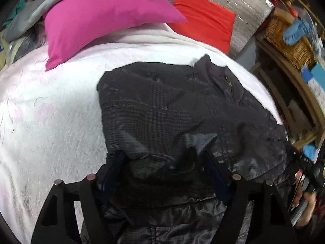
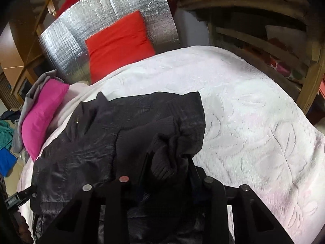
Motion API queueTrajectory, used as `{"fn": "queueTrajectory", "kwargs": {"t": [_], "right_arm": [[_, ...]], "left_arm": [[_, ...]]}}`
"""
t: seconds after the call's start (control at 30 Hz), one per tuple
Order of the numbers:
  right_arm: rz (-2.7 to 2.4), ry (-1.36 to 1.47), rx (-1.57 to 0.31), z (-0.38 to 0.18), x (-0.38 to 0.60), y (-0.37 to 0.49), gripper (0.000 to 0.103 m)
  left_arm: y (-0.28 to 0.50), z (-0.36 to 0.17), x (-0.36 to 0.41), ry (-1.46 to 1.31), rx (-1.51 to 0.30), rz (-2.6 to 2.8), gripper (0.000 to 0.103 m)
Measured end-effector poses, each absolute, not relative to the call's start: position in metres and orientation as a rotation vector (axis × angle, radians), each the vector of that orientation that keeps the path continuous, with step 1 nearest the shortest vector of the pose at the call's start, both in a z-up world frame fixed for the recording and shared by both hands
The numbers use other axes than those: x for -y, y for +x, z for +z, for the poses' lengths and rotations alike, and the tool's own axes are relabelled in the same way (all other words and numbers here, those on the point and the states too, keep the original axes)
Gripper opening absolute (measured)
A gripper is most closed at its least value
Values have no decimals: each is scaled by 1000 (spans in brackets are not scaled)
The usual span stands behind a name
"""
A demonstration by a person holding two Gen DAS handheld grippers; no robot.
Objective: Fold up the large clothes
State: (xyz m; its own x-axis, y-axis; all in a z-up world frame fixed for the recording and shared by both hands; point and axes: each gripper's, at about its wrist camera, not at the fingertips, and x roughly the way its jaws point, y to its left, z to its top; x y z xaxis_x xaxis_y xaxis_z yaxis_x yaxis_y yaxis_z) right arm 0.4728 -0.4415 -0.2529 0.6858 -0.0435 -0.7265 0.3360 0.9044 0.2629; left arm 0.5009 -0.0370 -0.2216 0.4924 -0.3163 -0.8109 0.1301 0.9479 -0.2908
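Both tongs sit at my jacket's (image 1: 172, 105) near hem: right tongs (image 2: 168, 160) pinch its cuff, left tongs (image 1: 164, 162) straddle cloth, wide, gripping nothing; the jacket runs lengthwise away.

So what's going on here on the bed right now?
A person is folding a dark grey jacket spread on a white bedspread, with a hand-held gripper in each hand. The right hand-held gripper has a bunched ribbed cuff between its fingers and looks closed on it. The left hand-held gripper stands wide over the jacket's near hem, not gripping. A pink pillow and a red cushion lie at the head of the bed.
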Motion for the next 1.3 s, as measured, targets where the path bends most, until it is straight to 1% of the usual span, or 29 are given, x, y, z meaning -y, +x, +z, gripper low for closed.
{"fn": "queueTrajectory", "kwargs": {"t": [0.1,0.17,0.2,0.23,0.27,0.3,0.33,0.5,0.63,0.73,0.87,0.93,1.2,1.3], "right_arm": [[-229,417,-876,-275,448,484,37],[-221,420,-871,-272,448,483,40],[-213,439,-863,-268,450,481,43],[-200,475,-851,-264,453,478,54],[-189,497,-848,-263,455,476,59],[-181,526,-849,-261,458,474,68],[-184,547,-846,-258,460,471,70],[-156,642,-810,-249,472,453,72],[-155,683,-795,-247,471,440,72],[-163,694,-774,-244,472,433,72],[-162,663,-763,-240,463,439,72],[-165,645,-763,-240,458,444,72],[-216,636,-829,-265,459,473,74],[-214,583,-835,-268,452,477,73]], "left_arm": [[503,-231,49,-91,-1052,-230,79],[503,-227,46,-98,-1052,-224,79],[502,-225,42,-111,-1051,-222,79],[500,-222,37,-126,-1048,-216,79],[499,-221,34,-131,-1047,-209,79],[497,-218,30,-133,-1043,-192,79],[496,-217,28,-129,-1036,-182,79],[477,-200,19,-47,-976,-163,79],[468,-198,12,23,-971,-124,79],[468,-195,12,86,-912,-36,79],[458,-177,10,107,-797,-6,79],[457,-173,10,112,-767,3,80],[468,-176,21,145,-759,7,80],[468,-176,26,154,-759,7,80]]}}
